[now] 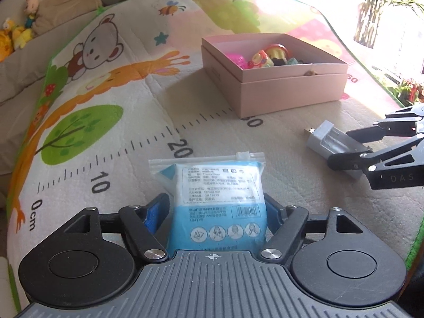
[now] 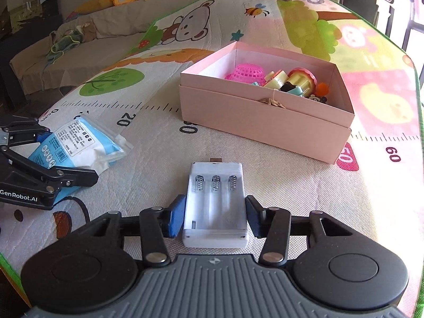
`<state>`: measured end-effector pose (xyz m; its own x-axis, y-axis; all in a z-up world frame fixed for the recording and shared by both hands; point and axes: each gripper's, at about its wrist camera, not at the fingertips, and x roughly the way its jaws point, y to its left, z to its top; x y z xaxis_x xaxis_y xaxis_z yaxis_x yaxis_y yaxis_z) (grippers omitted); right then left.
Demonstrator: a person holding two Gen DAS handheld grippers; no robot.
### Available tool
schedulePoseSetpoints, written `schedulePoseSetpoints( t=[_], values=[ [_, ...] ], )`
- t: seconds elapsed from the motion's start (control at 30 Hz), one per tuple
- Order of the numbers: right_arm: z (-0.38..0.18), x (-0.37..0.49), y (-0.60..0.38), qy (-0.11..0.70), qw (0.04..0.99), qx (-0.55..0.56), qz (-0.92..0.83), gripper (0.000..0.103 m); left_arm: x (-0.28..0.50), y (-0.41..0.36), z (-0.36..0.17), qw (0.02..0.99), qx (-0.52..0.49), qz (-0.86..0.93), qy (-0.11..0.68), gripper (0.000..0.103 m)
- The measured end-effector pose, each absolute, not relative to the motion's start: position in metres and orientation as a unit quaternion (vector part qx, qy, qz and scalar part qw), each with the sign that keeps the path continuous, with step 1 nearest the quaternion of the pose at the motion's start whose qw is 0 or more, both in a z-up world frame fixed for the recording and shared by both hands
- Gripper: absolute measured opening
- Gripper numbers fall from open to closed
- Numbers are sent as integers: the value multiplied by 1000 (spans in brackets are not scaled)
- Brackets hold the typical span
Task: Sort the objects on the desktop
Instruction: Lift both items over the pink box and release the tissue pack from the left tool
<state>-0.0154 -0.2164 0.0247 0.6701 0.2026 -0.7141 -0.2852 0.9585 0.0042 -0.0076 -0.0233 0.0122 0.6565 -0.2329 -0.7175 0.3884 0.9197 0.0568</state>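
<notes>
We see the left tool point(image 1: 217, 212) gripping a blue-and-white wipes packet point(image 1: 216, 201) between its blue pads. The right tool point(image 2: 215, 216) is narrowed around a white battery case point(image 2: 216, 201), pads at its sides. Both items lie on the play mat point(image 2: 291, 185); the pink box point(image 2: 265, 116) of toys sits at one o'clock.
</notes>
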Motion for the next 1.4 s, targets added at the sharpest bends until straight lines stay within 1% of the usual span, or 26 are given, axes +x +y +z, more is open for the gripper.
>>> schedulePoseSetpoints(
  t=[0.1, 0.17, 0.2, 0.23, 0.27, 0.37, 0.47, 0.57, 0.63, 0.8, 0.9, 1.0, 1.07, 1.13, 1.2, 1.27, 1.4],
  values=[
    [23, -9, -214, 379, 915, -49, 131, 55, 9, -29, 13, 907, 94, -158, 380, 83],
    [22, -3, -211, 375, 917, -50, 128, 55, 15, -32, 11, 907, 97, -150, 381, 83],
    [22, -1, -210, 375, 917, -53, 128, 54, 16, -33, 10, 907, 98, -149, 382, 80],
    [23, 1, -209, 375, 916, -55, 130, 50, 15, -33, 10, 905, 98, -150, 385, 73],
    [23, 0, -208, 376, 915, -59, 133, 48, 12, -33, 10, 905, 98, -152, 384, 68],
    [25, -6, -208, 381, 911, -66, 146, 48, -2, -35, 13, 904, 114, -159, 380, 63],
    [28, -17, -215, 392, 904, -65, 158, 47, -20, -37, 20, 902, 125, -170, 376, 62],
    [42, -29, -226, 395, 900, -46, 176, 47, -36, -38, 38, 908, 127, -179, 358, 61],
    [65, -36, -234, 372, 910, -45, 177, 47, -42, -37, 63, 920, 120, -183, 325, 61],
    [147, -44, -261, 269, 948, -45, 166, 47, -35, -47, 126, 945, 116, -190, 240, 61],
    [185, -38, -278, 219, 963, -45, 148, 47, -14, -69, 145, 948, 133, -199, 211, 61],
    [205, -23, -291, 187, 974, -50, 121, 47, 26, -100, 150, 946, 124, -218, 204, 62],
    [211, -7, -298, 183, 976, -44, 110, 47, 58, -117, 144, 948, 102, -224, 199, 69],
    [211, 12, -304, 188, 976, -35, 102, 47, 85, -129, 131, 946, 99, -215, 220, 78],
    [206, 28, -309, 197, 976, -29, 92, 47, 93, -130, 116, 941, 88, -207, 254, 80],
    [196, 42, -314, 213, 973, -21, 87, 47, 88, -121, 95, 933, 84, -206, 282, 95],
    [170, 72, -315, 250, 964, -6, 86, 47, 72, -107, 64, 928, 104, -176, 311, 96]
  ],
)
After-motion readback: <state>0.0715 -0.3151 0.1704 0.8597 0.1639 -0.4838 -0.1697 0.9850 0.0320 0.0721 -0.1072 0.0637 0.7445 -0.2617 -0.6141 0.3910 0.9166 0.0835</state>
